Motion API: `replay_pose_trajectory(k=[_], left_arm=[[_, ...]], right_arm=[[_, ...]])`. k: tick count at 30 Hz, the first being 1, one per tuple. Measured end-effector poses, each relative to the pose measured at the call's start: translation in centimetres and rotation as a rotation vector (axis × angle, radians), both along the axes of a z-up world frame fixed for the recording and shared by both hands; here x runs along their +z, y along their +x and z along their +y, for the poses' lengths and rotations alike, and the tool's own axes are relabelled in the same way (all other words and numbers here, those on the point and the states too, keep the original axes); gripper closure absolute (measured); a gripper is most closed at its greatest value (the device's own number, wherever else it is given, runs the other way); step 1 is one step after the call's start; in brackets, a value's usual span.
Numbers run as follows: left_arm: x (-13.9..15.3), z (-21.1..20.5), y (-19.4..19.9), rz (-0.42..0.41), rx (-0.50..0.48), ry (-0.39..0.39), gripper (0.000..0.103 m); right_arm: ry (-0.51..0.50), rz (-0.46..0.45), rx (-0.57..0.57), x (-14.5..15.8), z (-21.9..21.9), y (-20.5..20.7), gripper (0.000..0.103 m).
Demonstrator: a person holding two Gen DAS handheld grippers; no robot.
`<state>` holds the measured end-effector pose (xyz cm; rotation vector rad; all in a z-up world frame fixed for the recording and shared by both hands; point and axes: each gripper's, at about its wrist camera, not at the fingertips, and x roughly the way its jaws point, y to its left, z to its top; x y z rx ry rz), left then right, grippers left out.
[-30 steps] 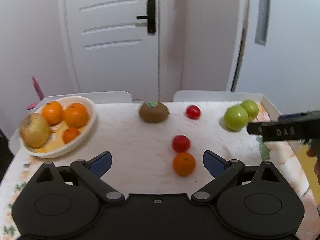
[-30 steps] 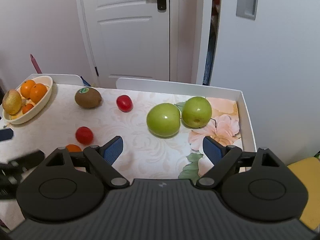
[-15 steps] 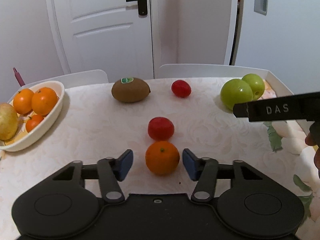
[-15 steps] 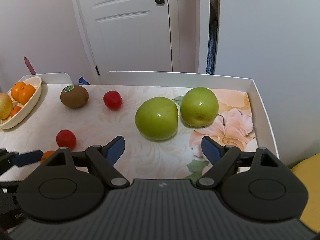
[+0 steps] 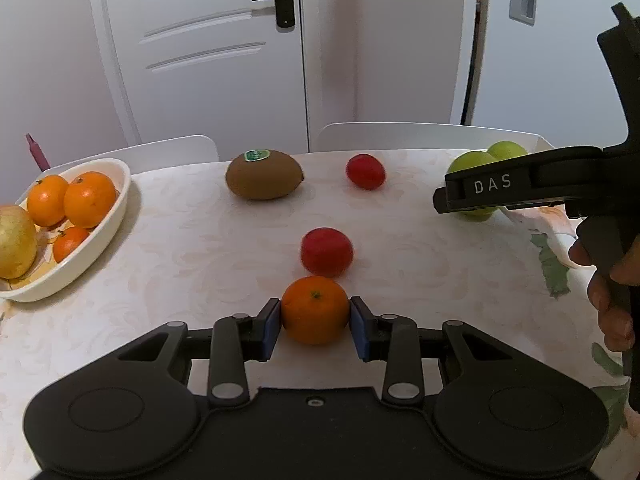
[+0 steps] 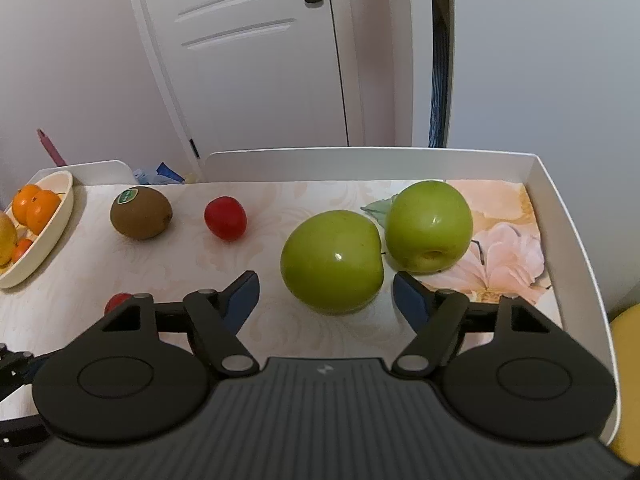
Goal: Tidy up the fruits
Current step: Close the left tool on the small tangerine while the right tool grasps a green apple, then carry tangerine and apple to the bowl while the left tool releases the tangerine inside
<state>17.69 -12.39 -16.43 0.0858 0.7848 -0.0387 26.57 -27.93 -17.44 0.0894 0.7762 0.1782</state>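
Two fingers (image 5: 271,326) touching orange (image 5: 315,309), sides gripped

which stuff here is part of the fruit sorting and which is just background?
In play:
- small round orange mandarin, clamped in the left gripper
- two big green apples, nearer one ahead of the open right gripper
- brown kiwi with green sticker
- two small red fruits
- cream oval bowl holding oranges

Background:
- white panelled door
- white chair backs
- floral tablecloth
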Motion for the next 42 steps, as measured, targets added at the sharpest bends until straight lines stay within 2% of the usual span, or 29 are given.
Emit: replay_pose_trajectory(k=[7, 12, 20, 29, 42], left_arm=[[0.1, 0.8, 0.0, -0.002, 0.011, 0.003, 0.063], [0.3, 1.2, -0.1, -0.005, 0.014, 0.001, 0.063], [1.1, 2.0, -0.5, -0.021, 0.018, -0.005, 0.063], [2.9, 3.6, -1.0, -0.054, 0.022, -0.013, 0.063], [6.7, 8.9, -2.7, -0.110, 0.033, -0.010, 0.063]], right_arm=[[0.030, 0.003, -0.041, -0.2, -0.1, 0.7, 0.019], [0.017, -0.002, -0.055, 0.0, 0.3, 0.8, 0.032], [0.011, -0.004, -0.053, 0.5, 1.0, 0.5, 0.032], [0.000, -0.036, -0.026, 2.7, 2.7, -0.7, 0.032], [-0.013, -0.075, 0.045, 6.8, 9.4, -3.2, 0.032]])
